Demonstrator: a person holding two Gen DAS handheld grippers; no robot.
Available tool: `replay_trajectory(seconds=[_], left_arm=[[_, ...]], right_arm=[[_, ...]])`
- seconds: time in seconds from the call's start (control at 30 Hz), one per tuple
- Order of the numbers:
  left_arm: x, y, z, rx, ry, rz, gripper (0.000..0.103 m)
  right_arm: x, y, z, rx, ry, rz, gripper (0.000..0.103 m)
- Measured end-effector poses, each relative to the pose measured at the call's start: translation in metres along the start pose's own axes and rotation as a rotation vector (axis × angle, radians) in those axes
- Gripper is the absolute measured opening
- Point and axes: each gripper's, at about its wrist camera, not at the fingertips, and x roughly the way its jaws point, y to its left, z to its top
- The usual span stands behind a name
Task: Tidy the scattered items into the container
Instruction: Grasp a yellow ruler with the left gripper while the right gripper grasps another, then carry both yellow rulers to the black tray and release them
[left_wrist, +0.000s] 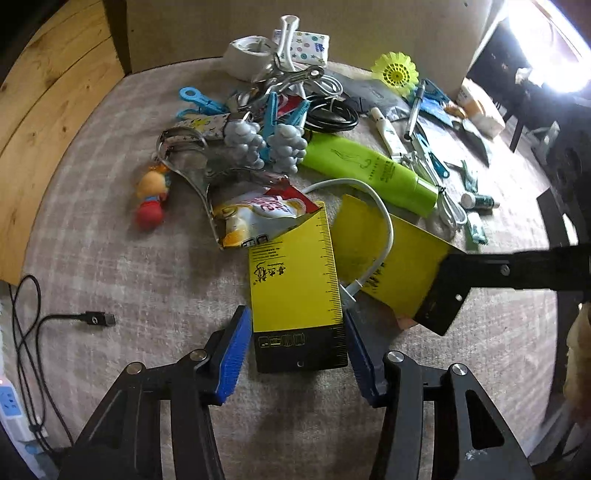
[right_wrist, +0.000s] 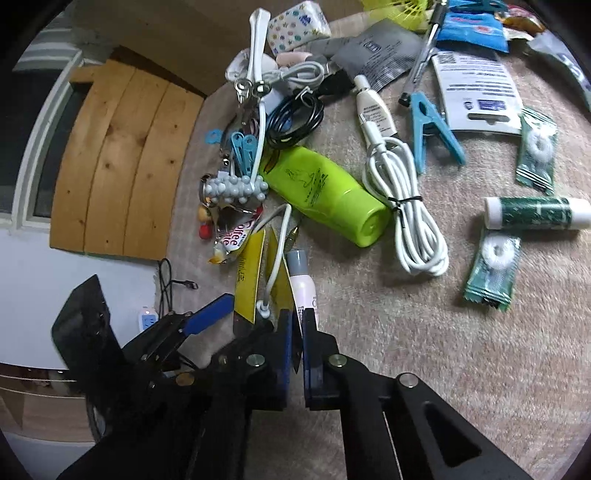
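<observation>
Two yellow cards lie side by side on the grey carpet. My left gripper (left_wrist: 297, 314) points steeply down over the ruler-edged card (left_wrist: 291, 266), its blue pads pressed against both long edges near the black end. My right gripper (right_wrist: 297, 321) is shut on the black end of the second yellow card (right_wrist: 279, 269), seen edge-on between its pads. In the left wrist view it reaches in from the right (left_wrist: 439, 295) onto that card (left_wrist: 402, 258). A white cable (left_wrist: 384, 236) runs across the second card. A pale tube with a grey cap (right_wrist: 301, 280) lies just beyond the right pads.
Behind the cards is a heap: a green bottle (left_wrist: 369, 170), a coffee sachet (left_wrist: 255, 218), blue clothes pegs (left_wrist: 195, 98), a black cable coil (left_wrist: 332, 114), a small doll (left_wrist: 151, 195). A wooden panel (left_wrist: 55, 92) borders the carpet on the left. A black plug lead (left_wrist: 96, 319) lies at left.
</observation>
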Motion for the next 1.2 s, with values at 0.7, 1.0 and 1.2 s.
replay_trajectory(seconds=[0.7,1.0,1.2], left_arm=[[-0.058,-0.026,-0.047,-0.088,-0.128,-0.037,0.053],[-0.069,-0.128,-0.030,0.092,-0.161,-0.107,0.053],[-0.063,-0.217,-0.019,0.220,-0.156,-0.177,0.053]], right_arm=[[-0.092,-0.041,-0.053,0.036,-0.136,0.049,0.000],[-0.168,-0.080,-0.094,0.115,-0.304,0.034,0.001],[-0.229,-0.126,-0.135,0.211,-0.428,-0.010,0.000]])
